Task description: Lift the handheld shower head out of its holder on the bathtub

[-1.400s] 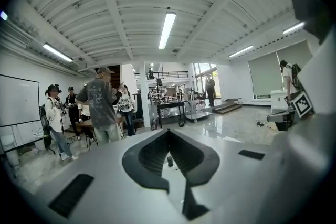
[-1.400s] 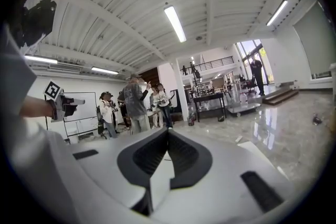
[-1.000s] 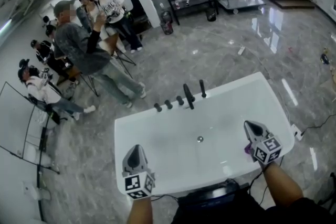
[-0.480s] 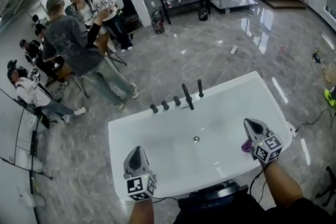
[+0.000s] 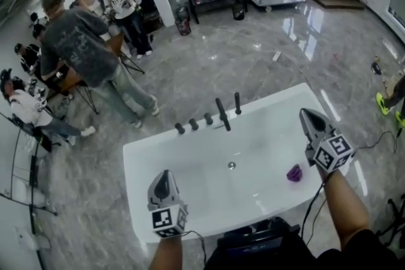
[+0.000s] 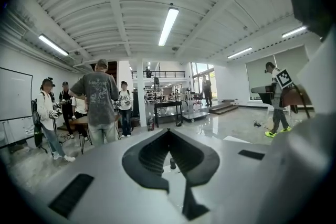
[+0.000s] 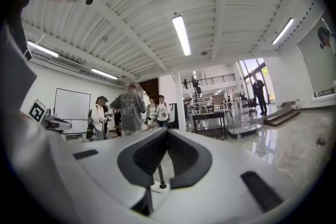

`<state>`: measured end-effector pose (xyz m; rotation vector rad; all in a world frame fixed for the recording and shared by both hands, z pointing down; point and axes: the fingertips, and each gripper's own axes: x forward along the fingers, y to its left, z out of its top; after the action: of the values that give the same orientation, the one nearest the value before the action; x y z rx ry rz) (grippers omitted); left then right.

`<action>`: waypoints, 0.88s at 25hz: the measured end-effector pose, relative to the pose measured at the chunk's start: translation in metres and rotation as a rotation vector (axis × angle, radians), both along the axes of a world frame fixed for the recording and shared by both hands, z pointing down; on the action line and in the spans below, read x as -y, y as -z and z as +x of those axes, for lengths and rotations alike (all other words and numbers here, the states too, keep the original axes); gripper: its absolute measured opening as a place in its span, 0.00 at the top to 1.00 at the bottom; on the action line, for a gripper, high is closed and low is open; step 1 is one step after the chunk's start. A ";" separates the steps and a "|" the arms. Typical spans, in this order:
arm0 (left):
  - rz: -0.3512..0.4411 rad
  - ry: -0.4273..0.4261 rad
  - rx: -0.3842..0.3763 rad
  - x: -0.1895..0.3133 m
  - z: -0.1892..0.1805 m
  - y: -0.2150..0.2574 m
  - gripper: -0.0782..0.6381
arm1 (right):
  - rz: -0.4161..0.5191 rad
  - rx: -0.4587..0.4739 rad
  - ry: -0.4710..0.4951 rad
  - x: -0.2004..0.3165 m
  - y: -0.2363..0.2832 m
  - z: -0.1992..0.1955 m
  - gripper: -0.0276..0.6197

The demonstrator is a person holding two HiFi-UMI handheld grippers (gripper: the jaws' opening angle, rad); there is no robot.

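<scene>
We see the white bathtub (image 5: 190, 169) holding a small purple object (image 5: 294, 172) right of its drain (image 5: 231, 165). The handheld shower head (image 5: 237, 102) stands upright in its holder on the far rim, beside the spout (image 5: 221, 114). Only the head view shows the tub's inside; the gripper views look level toward standing people (image 6: 100, 102). The left gripper (image 5: 164, 175) and right gripper (image 5: 307, 116) both have their fingers closed together and empty, well apart from the shower head.
</scene>
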<state>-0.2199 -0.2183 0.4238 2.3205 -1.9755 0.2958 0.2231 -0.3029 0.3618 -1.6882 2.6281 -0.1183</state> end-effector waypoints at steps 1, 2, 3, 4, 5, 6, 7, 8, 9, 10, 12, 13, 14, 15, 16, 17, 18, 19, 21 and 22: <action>0.006 0.006 0.004 0.001 0.003 0.004 0.88 | 0.012 -0.003 0.012 0.007 0.006 0.000 0.95; 0.011 0.014 0.006 0.001 0.006 0.008 0.88 | 0.022 -0.008 0.023 0.014 0.009 0.001 0.95; 0.014 0.023 0.008 0.003 0.009 0.012 0.88 | 0.031 -0.011 0.033 0.022 0.012 0.002 0.95; 0.015 0.033 0.011 0.005 0.010 0.013 0.88 | 0.042 -0.012 0.040 0.030 0.015 0.002 0.95; 0.015 0.045 0.013 0.007 0.010 0.014 0.88 | 0.053 -0.009 0.046 0.037 0.017 0.001 0.95; 0.014 0.057 0.013 0.010 0.009 0.014 0.88 | 0.062 -0.005 0.052 0.044 0.019 -0.001 0.95; 0.012 0.067 0.013 0.012 0.008 0.014 0.88 | 0.067 0.000 0.062 0.051 0.020 -0.003 0.95; 0.010 0.075 0.015 0.014 0.008 0.012 0.88 | 0.071 0.004 0.073 0.058 0.020 -0.007 0.95; 0.007 0.081 0.019 0.016 0.008 0.010 0.88 | 0.072 0.006 0.085 0.065 0.018 -0.010 0.95; 0.004 0.087 0.023 0.020 0.009 0.008 0.88 | 0.072 0.006 0.098 0.073 0.016 -0.014 0.95; 0.003 0.100 0.029 0.030 0.010 0.001 0.88 | 0.070 0.004 0.121 0.090 0.007 -0.021 0.95; 0.005 0.108 0.033 0.035 0.010 -0.002 0.88 | 0.070 0.003 0.131 0.099 0.000 -0.025 0.95; 0.007 0.118 0.039 0.041 0.009 -0.006 0.88 | 0.070 0.001 0.140 0.107 -0.007 -0.030 0.95; 0.008 0.129 0.042 0.045 0.006 -0.009 0.88 | 0.066 -0.002 0.150 0.114 -0.016 -0.035 0.95; 0.007 0.140 0.043 0.047 0.003 -0.011 0.88 | 0.056 -0.005 0.161 0.121 -0.027 -0.041 0.95; 0.007 0.149 0.043 0.050 0.001 -0.013 0.88 | 0.043 -0.007 0.169 0.127 -0.037 -0.046 0.95; 0.008 0.154 0.045 0.053 -0.001 -0.014 0.88 | 0.031 -0.010 0.174 0.133 -0.047 -0.050 0.95; 0.011 0.155 0.050 0.055 -0.002 -0.015 0.88 | 0.023 -0.016 0.176 0.138 -0.055 -0.052 0.95; 0.018 0.151 0.064 0.060 -0.001 -0.017 0.88 | 0.015 -0.031 0.170 0.148 -0.070 -0.055 0.95; 0.018 0.152 0.066 0.063 -0.001 -0.019 0.88 | 0.012 -0.035 0.166 0.154 -0.076 -0.056 0.95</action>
<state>-0.2213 -0.2818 0.4431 2.1826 -2.1793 0.3482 0.1671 -0.4565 0.4379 -1.4795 2.7860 -0.0754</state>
